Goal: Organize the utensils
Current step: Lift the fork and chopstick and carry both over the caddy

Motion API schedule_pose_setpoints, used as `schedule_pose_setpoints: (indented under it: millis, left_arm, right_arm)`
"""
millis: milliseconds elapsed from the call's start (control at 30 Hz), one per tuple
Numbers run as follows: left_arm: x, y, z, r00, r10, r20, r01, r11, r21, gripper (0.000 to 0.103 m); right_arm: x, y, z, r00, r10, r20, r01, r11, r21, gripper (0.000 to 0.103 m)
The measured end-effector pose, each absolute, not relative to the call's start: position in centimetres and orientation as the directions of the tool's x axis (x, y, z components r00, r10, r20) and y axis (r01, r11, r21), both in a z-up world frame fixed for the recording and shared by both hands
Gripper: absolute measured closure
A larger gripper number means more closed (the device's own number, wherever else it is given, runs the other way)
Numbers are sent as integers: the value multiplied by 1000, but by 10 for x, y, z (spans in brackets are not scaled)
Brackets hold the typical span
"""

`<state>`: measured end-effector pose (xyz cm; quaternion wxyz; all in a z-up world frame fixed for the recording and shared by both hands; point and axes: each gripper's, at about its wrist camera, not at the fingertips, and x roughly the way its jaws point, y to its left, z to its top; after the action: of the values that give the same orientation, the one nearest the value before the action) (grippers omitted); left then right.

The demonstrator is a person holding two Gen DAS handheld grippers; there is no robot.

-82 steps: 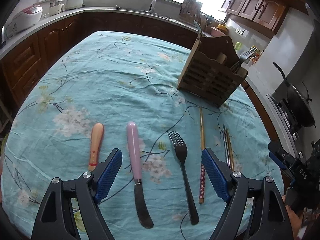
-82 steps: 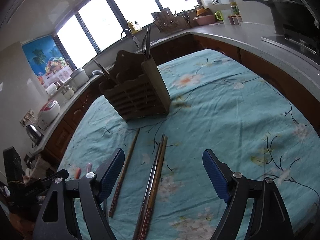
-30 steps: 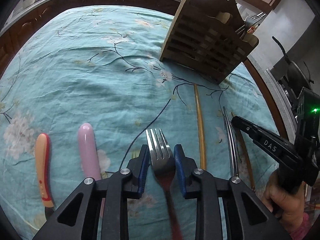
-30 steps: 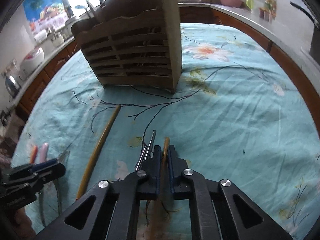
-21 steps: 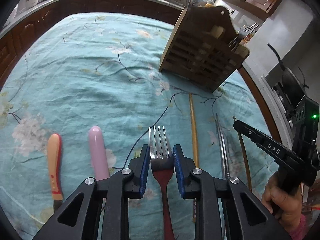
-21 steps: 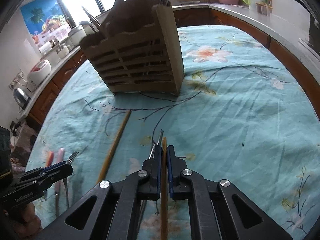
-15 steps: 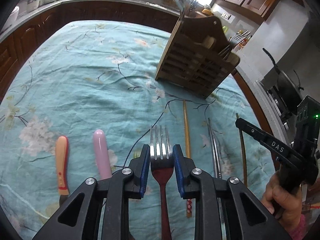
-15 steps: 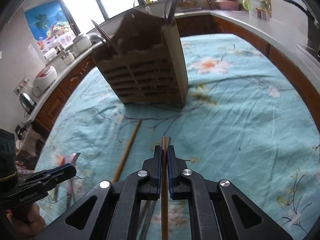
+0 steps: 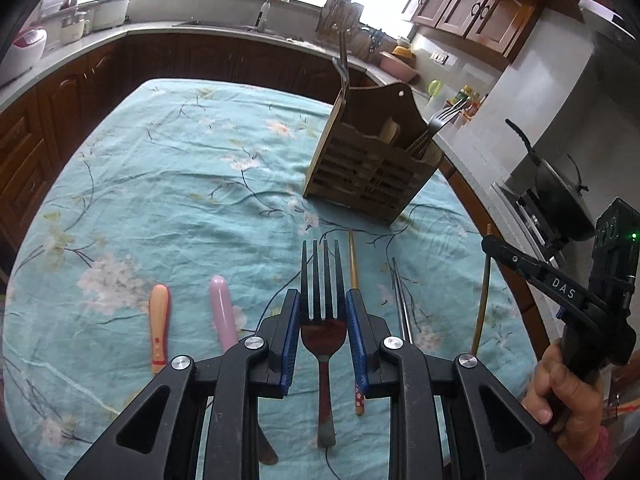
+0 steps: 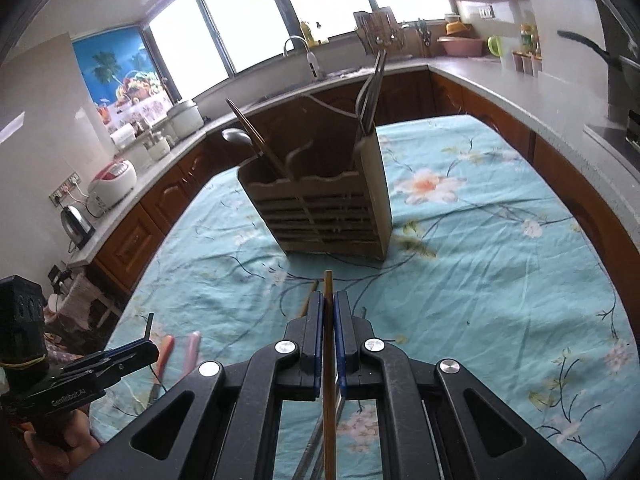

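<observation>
My left gripper (image 9: 322, 312) is shut on a dark fork (image 9: 322, 280), tines pointing forward, lifted above the table. My right gripper (image 10: 328, 312) is shut on a wooden chopstick (image 10: 328, 360) and holds it raised; it also shows in the left wrist view (image 9: 482, 300). The wooden utensil holder (image 9: 370, 174) stands ahead on the teal floral tablecloth (image 9: 180, 184), holding forks and other utensils; in the right wrist view the holder (image 10: 324, 216) is straight ahead. On the cloth lie another wooden chopstick (image 9: 353, 264), metal chopsticks (image 9: 402, 304), a pink-handled knife (image 9: 222, 312) and an orange-handled knife (image 9: 159, 324).
Dark wood cabinets and a grey counter (image 9: 160, 32) ring the table, with a sink, rice cookers and a kettle (image 10: 78, 222). A black pan (image 9: 560, 196) sits on the stove at right. The table edge (image 10: 600, 208) is near on the right.
Both grippers closed, the left on the fork and the right on the chopstick, then lifted them off the cloth and rose, tilting up toward the holder.
</observation>
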<state>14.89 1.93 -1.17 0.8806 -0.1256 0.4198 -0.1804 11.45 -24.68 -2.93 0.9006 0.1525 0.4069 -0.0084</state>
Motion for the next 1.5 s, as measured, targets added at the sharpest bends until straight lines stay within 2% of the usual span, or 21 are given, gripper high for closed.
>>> schedule_pose_setpoints:
  millis: [733, 1500]
  left_arm:
    - [128, 36, 20, 655, -424, -625, 214, 898, -385, 82]
    - [138, 52, 30, 702, -432, -566, 205, 884, -421, 82]
  right_arm:
    - [89, -254, 18, 785, 114, -608, 114, 939, 324, 98]
    - [90, -261, 37, 831, 102, -547, 107, 935, 337, 98]
